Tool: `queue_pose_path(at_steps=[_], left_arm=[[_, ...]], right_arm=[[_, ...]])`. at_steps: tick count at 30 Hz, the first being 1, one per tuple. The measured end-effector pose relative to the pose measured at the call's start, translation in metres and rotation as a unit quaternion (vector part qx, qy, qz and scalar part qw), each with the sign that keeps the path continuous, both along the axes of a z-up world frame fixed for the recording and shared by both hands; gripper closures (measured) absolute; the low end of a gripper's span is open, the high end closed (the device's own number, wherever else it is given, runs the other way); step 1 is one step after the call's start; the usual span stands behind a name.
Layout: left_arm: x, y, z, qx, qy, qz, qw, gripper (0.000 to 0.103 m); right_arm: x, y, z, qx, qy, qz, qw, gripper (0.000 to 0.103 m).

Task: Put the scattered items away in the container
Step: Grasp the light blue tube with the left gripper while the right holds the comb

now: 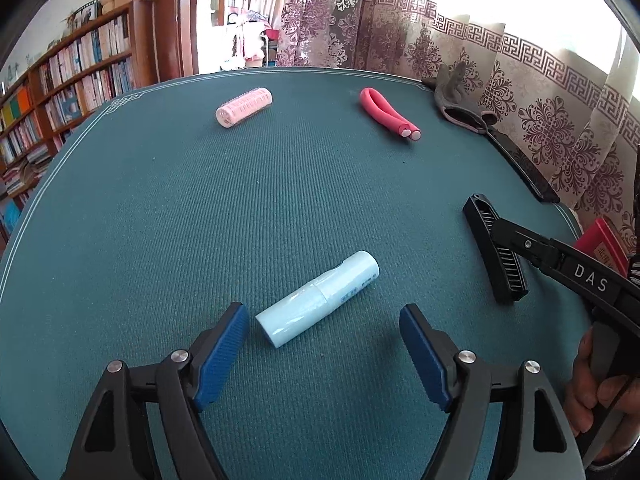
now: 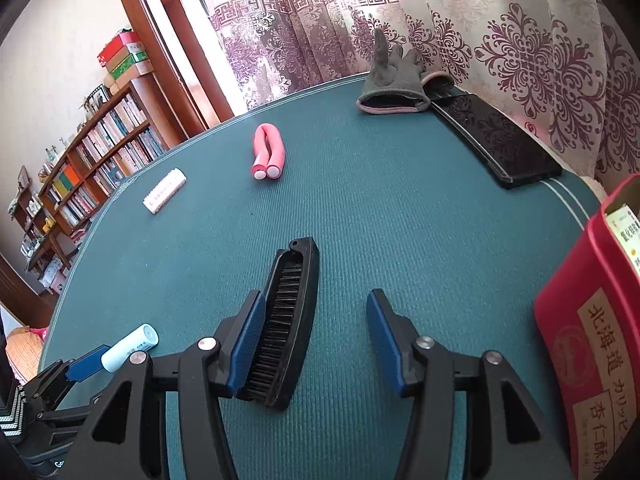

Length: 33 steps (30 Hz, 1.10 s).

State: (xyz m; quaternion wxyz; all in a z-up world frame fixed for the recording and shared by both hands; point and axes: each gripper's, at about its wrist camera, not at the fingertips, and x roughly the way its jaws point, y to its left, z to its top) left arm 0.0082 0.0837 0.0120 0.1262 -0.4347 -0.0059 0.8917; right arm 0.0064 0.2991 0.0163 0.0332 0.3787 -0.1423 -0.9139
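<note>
Surface: green ribbed table mat (image 1: 280,184) with a pale border line filled most of both views; patterned curtains (image 1: 540,92) hung behind it and a bookshelf (image 1: 68,80) stood at the upper left.
Left gripper: left gripper (image 1: 324,326) sat at the bottom centre of its own view, jaws apart, blue pads clear of everything.
Between the left jaws: pale blue tube (image 1: 318,300) lay on the mat on a slant, its near end between the two pads but touching neither; in the right wrist view it showed at the lower left (image 2: 130,347).
Right gripper: right gripper (image 2: 316,320) sat at the bottom centre of its view, jaws apart.
Between the right jaws: black folding brush (image 2: 286,320) lay bristles up against the left pad, with a wide gap to the right pad; whether that pad pressed on it could not be told.
Right edge: red box (image 2: 580,340) with printed characters stood open at the lower right of the right wrist view.
Farther out: pink foam curler (image 1: 390,114) bent double, upper centre; pink hair roller (image 1: 244,107) to its left.
Far edge: grey glove (image 2: 394,80) beside a flat black case (image 2: 496,142), upper right.
Person: a hand (image 1: 596,392) gripped the right tool's handle at the lower right of the left wrist view.
</note>
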Motion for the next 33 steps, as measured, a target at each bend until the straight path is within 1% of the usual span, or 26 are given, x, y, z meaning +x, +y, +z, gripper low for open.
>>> queue_pose_path(at_steps=[2, 4, 8, 10, 13, 19, 23, 26, 29, 33], left_arm=[[0.002, -0.003, 0.001, 0.011, -0.004, -0.004, 0.9999, 0.024], [0.006, -0.010, 0.001, 0.019, -0.006, -0.001, 0.9998, 0.024], [0.016, -0.021, 0.003, 0.022, -0.013, 0.011, 0.9996, 0.024], [0.021, -0.023, 0.004, 0.038, -0.019, 0.014, 0.9990, 0.024], [0.025, -0.022, 0.005, 0.067, -0.027, 0.009, 0.9973, 0.024], [0.023, -0.011, 0.007, 0.100, -0.035, -0.002, 0.9944, 0.024], [0.013, -0.006, 0.006, 0.105, -0.031, -0.001, 0.9940, 0.024], [-0.001, -0.003, 0.005, 0.093, -0.018, 0.007, 0.9955, 0.024], [-0.014, 0.001, 0.005, 0.061, -0.006, 0.011, 0.9981, 0.024], [-0.018, -0.001, 0.003, 0.027, -0.003, 0.027, 0.9993, 0.024]], right_arm=[[0.003, 0.000, 0.001, 0.006, -0.003, -0.002, 1.000, 0.042], [0.008, 0.001, 0.001, 0.005, -0.004, -0.002, 1.000, 0.037], [0.012, 0.009, 0.000, -0.011, -0.004, -0.009, 1.000, 0.035], [0.011, 0.008, 0.000, -0.010, -0.004, -0.008, 1.000, 0.035], [0.011, 0.005, 0.000, -0.006, -0.004, -0.004, 1.000, 0.031], [0.012, 0.010, -0.001, -0.027, 0.001, -0.002, 1.000, 0.031], [0.012, 0.009, -0.001, -0.026, 0.001, 0.000, 1.000, 0.030], [0.012, 0.010, -0.001, -0.030, 0.003, 0.002, 1.000, 0.028], [0.012, 0.011, -0.001, -0.036, 0.004, 0.003, 0.999, 0.028], [0.012, 0.013, -0.001, -0.042, 0.005, 0.003, 0.999, 0.028]])
